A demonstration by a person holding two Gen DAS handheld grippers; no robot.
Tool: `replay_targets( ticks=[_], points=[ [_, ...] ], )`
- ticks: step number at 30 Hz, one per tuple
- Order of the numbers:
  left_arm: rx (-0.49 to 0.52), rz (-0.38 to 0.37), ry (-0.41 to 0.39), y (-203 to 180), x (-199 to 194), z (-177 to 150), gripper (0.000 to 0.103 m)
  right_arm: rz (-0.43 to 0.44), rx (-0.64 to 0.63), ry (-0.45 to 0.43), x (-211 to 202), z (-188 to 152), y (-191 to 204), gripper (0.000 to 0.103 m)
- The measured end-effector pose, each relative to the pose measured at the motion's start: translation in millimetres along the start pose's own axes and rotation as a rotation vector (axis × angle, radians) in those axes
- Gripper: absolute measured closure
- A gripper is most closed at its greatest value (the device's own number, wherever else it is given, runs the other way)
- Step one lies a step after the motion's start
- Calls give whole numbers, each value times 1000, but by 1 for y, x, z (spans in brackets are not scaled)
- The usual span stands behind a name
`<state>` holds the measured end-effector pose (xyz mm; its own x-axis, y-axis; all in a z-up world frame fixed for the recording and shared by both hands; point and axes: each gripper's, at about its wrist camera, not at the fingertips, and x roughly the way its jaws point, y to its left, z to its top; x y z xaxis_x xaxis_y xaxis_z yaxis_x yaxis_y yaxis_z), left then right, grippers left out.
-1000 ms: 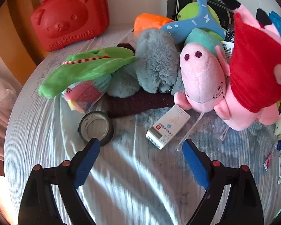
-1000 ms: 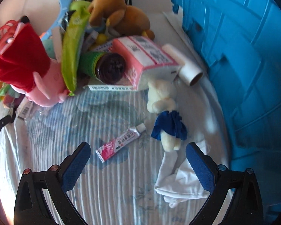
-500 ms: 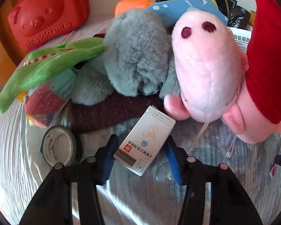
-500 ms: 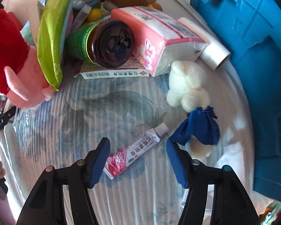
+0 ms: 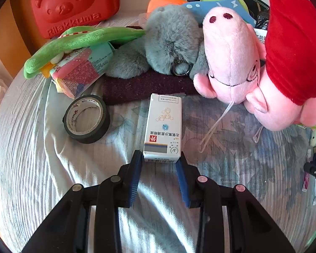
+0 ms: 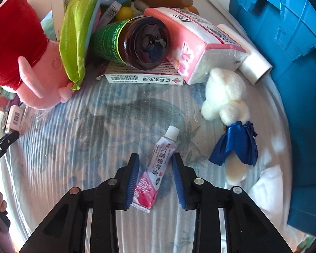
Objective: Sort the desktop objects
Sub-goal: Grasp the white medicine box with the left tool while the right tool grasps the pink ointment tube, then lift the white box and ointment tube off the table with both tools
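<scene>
A white medicine box lies flat on the pale blue striped cloth. My left gripper points down at it; its jaws are closing and the blue pads touch the two sides of the box's near end. In the right wrist view a pink-and-white ointment tube lies slanted between the blue pads of my right gripper. Those jaws are closing too, and a gap shows between the tube and the right pad.
Around the box: a black tape roll, a maroon cloth, a grey fluffy toy, a pink pig plush, a red bear case. Near the tube: a white bear in blue, a brown bottle, a pink tissue pack, a blue crate.
Both grippers came down close to the cloth and their jaws narrowed from wide open. The white box turned from slanted to straight between the left pads. The tube now sits between the right pads.
</scene>
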<state>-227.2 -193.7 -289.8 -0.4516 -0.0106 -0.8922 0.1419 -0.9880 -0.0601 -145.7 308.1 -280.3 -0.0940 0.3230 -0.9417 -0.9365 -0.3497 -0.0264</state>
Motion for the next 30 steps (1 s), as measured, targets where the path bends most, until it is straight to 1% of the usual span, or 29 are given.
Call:
replay_targets(
  ticks=[4,5,6,8,13,16,17,18,19,20,21,23,26,30],
  points=[
    [-1,-20,11,0,-5,8,71,15,6,0,-2,-3,-5,68],
    [-3,-23,8,0,-8,11,71,20,8,1,-2,-3,-6,66],
    [-1,-29,9,-1,-9,14,71,27,9,3,-3,-4,-7,58],
    [2,-23,10,-2,-10,21,70,48,15,5,-3,-5,-9,48],
    [-24,8,42,-3,7,32,70,39,2,4,-4,-5,-11,48],
    [-4,37,25,-4,14,27,70,27,-9,5,-4,-5,-12,48],
    [7,42,19,-5,16,24,73,19,-15,2,-4,-5,-11,49],
    [14,45,17,-5,19,21,73,4,-25,-2,-3,-5,-10,58],
    [19,48,15,-7,20,17,73,-23,-41,-9,-3,-5,-9,63],
    [22,49,13,-7,22,12,73,-51,-59,-17,-4,-6,-7,73],
    [25,50,15,-7,23,8,73,-50,-61,-22,-4,-7,-8,81],
    [24,47,11,-4,23,-2,73,-27,-52,-20,-6,-8,-11,85],
    [31,39,-6,-4,16,-18,73,0,-60,-25,-11,-14,-12,85],
    [61,38,-60,-10,-4,-35,73,35,-85,-78,-31,-25,-11,85]
  ],
)
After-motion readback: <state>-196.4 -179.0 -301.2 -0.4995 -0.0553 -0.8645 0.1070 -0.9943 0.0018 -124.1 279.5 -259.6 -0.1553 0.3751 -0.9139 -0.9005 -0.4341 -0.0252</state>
